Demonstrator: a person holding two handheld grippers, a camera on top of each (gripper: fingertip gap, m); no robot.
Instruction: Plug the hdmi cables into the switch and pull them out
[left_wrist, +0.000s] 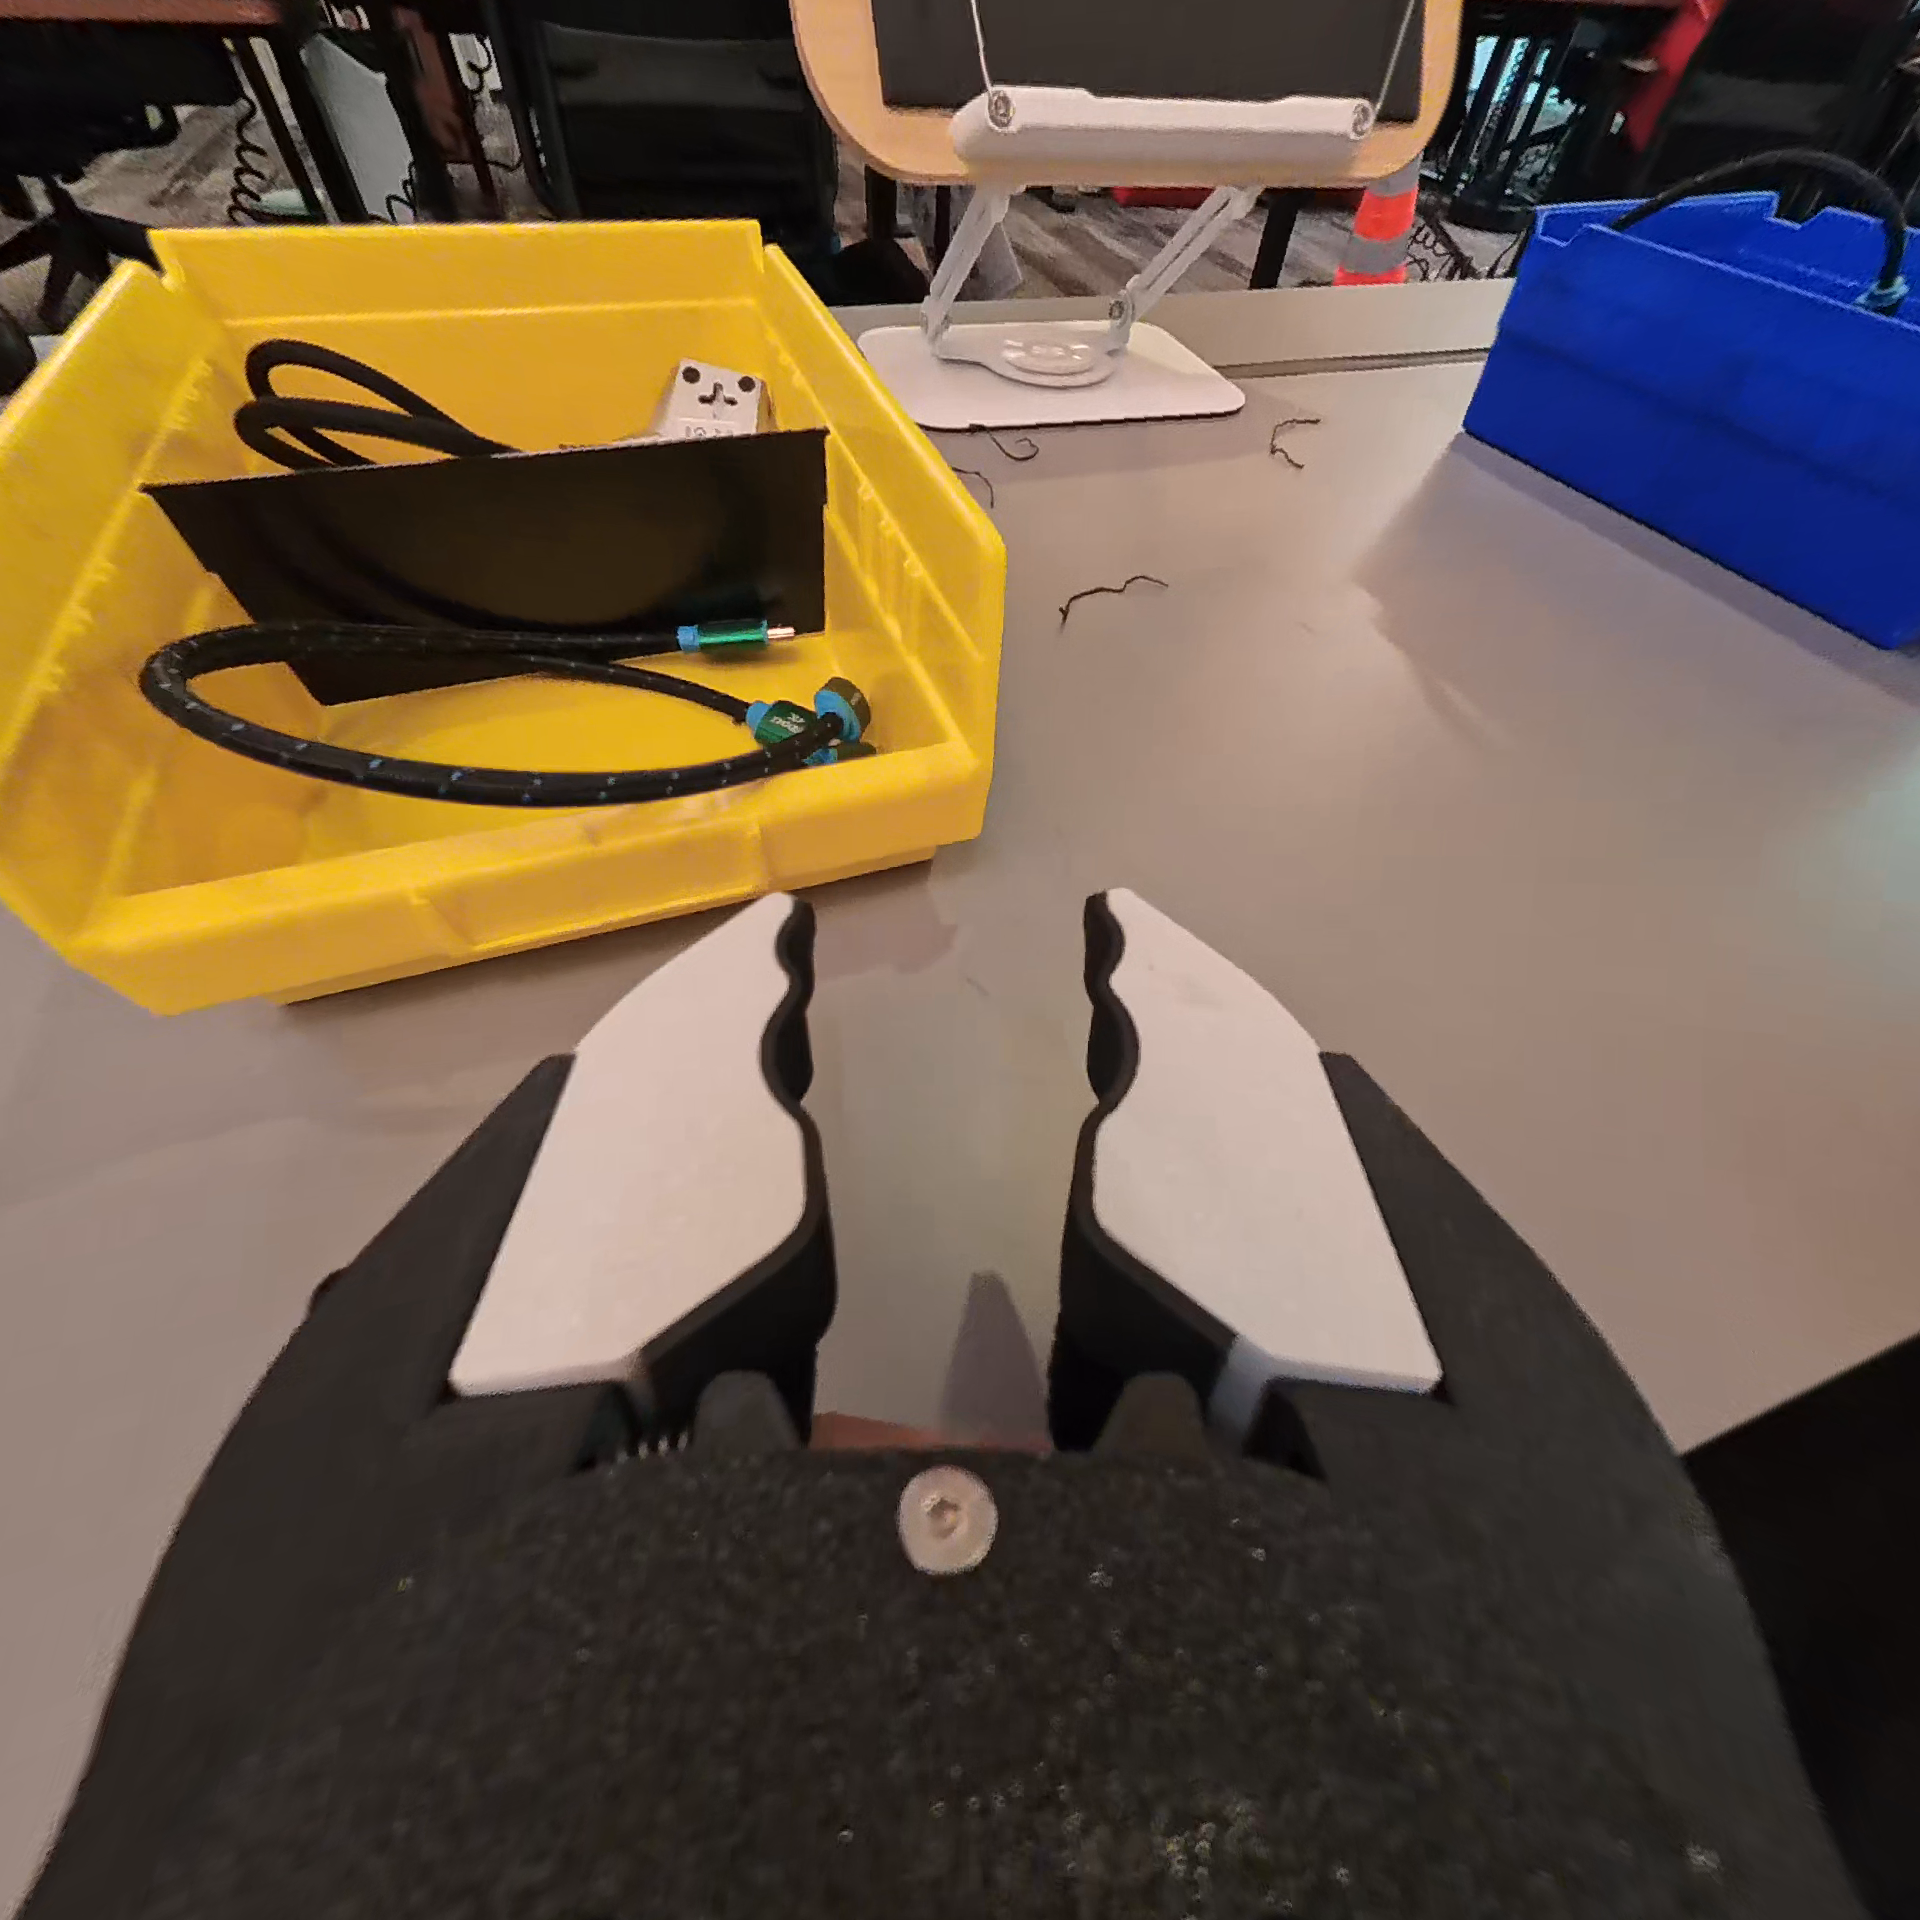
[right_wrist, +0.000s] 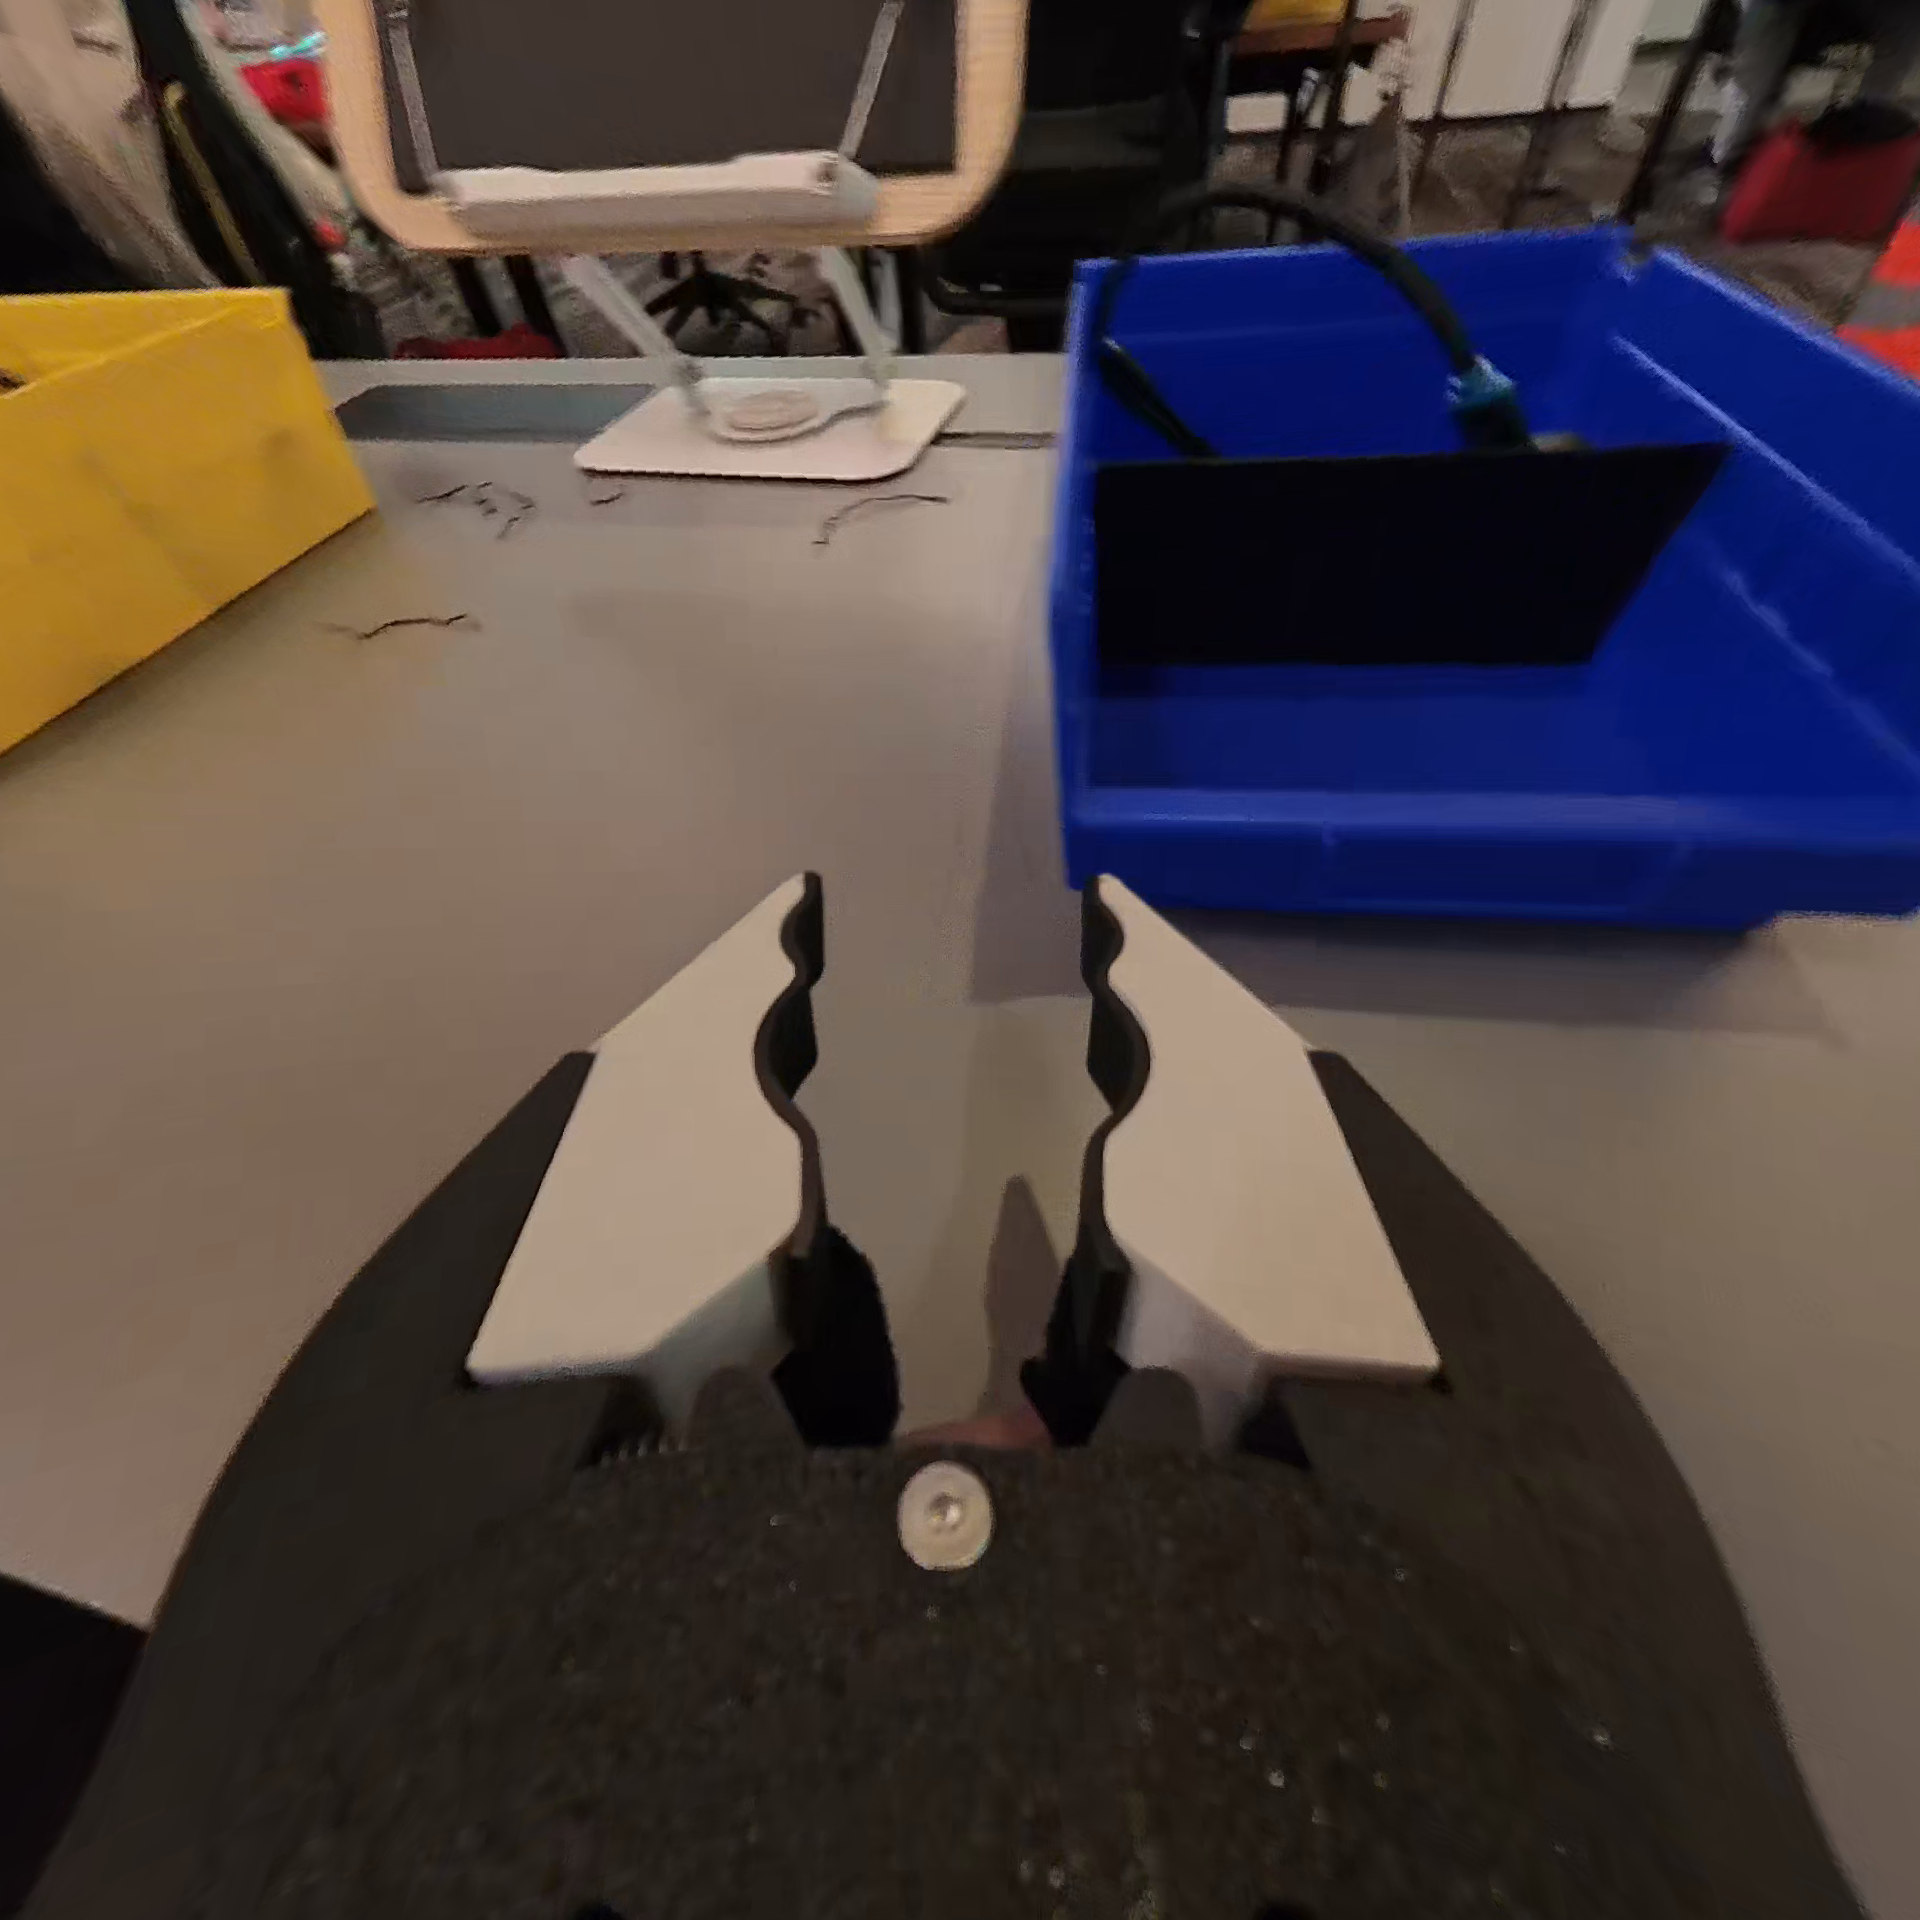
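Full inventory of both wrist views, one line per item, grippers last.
yellow bin: 1, yellow, table left
HDMI cables: count unclear, black braided with green-blue plugs, front compartment of yellow bin
black cable: 1 coil, black, rear compartment of yellow bin
switch: 1, silver, rear compartment of yellow bin
black divider: 1 per bin, black, across each bin
blue bin: 1, blue, table right
cable in blue bin: 1, black with blue-green plug, behind its divider
tablet stand: 1, white, far table centre
thread scraps: several, black, on table
table: 1, grey
left hand-held gripper: 1, black-white, open, empty
right hand-held gripper: 1, black-white, open, empty
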